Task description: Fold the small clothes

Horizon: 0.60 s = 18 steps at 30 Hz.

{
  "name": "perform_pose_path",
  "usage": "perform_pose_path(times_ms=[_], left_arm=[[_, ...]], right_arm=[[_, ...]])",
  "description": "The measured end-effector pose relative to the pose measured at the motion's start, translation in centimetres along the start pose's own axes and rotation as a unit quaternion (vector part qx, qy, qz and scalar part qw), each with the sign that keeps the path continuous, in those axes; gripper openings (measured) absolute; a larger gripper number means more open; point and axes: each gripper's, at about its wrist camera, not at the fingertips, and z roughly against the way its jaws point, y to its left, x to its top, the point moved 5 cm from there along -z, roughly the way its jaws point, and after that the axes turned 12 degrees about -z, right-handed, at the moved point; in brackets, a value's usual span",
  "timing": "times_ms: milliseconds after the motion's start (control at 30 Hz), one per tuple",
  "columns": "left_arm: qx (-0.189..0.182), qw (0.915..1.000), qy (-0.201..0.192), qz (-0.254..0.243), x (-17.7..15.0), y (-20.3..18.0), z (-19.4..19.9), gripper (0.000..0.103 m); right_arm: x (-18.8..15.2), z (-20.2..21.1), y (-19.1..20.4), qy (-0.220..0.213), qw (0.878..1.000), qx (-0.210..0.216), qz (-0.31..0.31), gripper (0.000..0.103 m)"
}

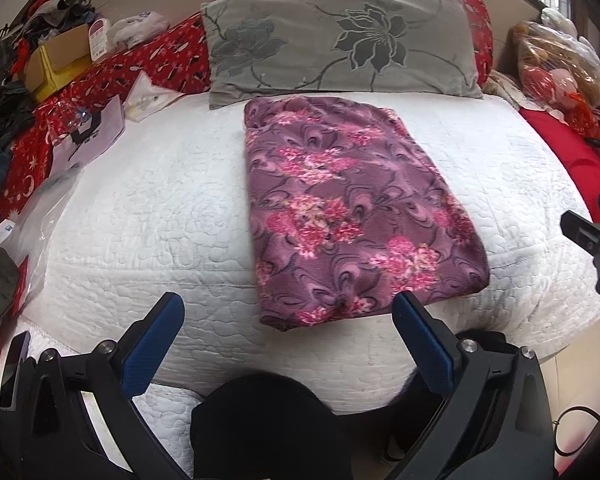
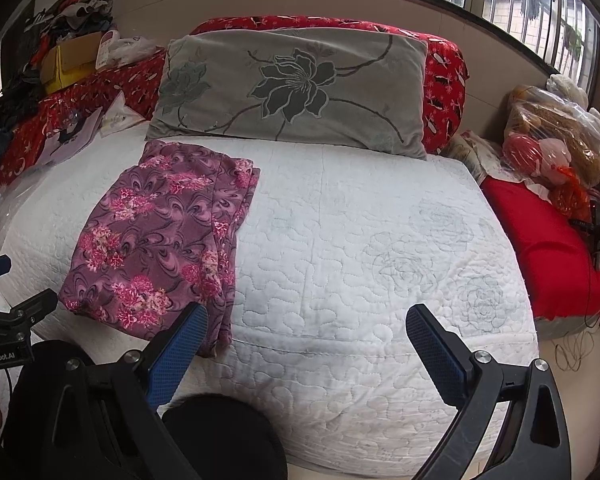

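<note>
- The purple floral garment (image 1: 352, 208) is seen lying already folded into a long flat rectangle on the white quilted cover (image 1: 160, 208), its far short end just in front of the grey flowered pillow (image 1: 332, 40) and its near end close to the cover's front edge.
- The step in hand is judged to be a further fold, near end carried toward the pillow, or else the finishing of this piece; which of the two cannot be told.
- The left gripper (image 1: 288, 344) is held above the front edge of the cover, below the garment's near end; its jaws are spread wide and nothing is gripped.
- The right gripper (image 2: 306, 346) is held with its jaws just as wide and empty, over bare cover to the right of the garment, its left finger overlapping the garment's near right corner in view.
- For a clean fold, the two near corners should be pinched through all layers at once, lifted together and laid level toward the pillow, so that the stacked edges are not dragged apart.
- In the right wrist view, several layered edges are shown along the garment's right side, slightly fanned rather than flush.
- The cloth looks soft and fleecy, printed with pink flower clusters on dusky purple, and it lies fairly flat with rounded corners.
</note>
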Motion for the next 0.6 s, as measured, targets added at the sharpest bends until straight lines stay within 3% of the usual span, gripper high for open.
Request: perform_pose_path(times_ms=[600], left_arm=[[-0.035, 0.9994, -0.007, 0.005, 0.7, -1.4, 0.9, 0.103]], right_arm=[[-0.2, 0.0, -0.4, 0.006, 1.000, 0.001, -0.008, 0.100]])
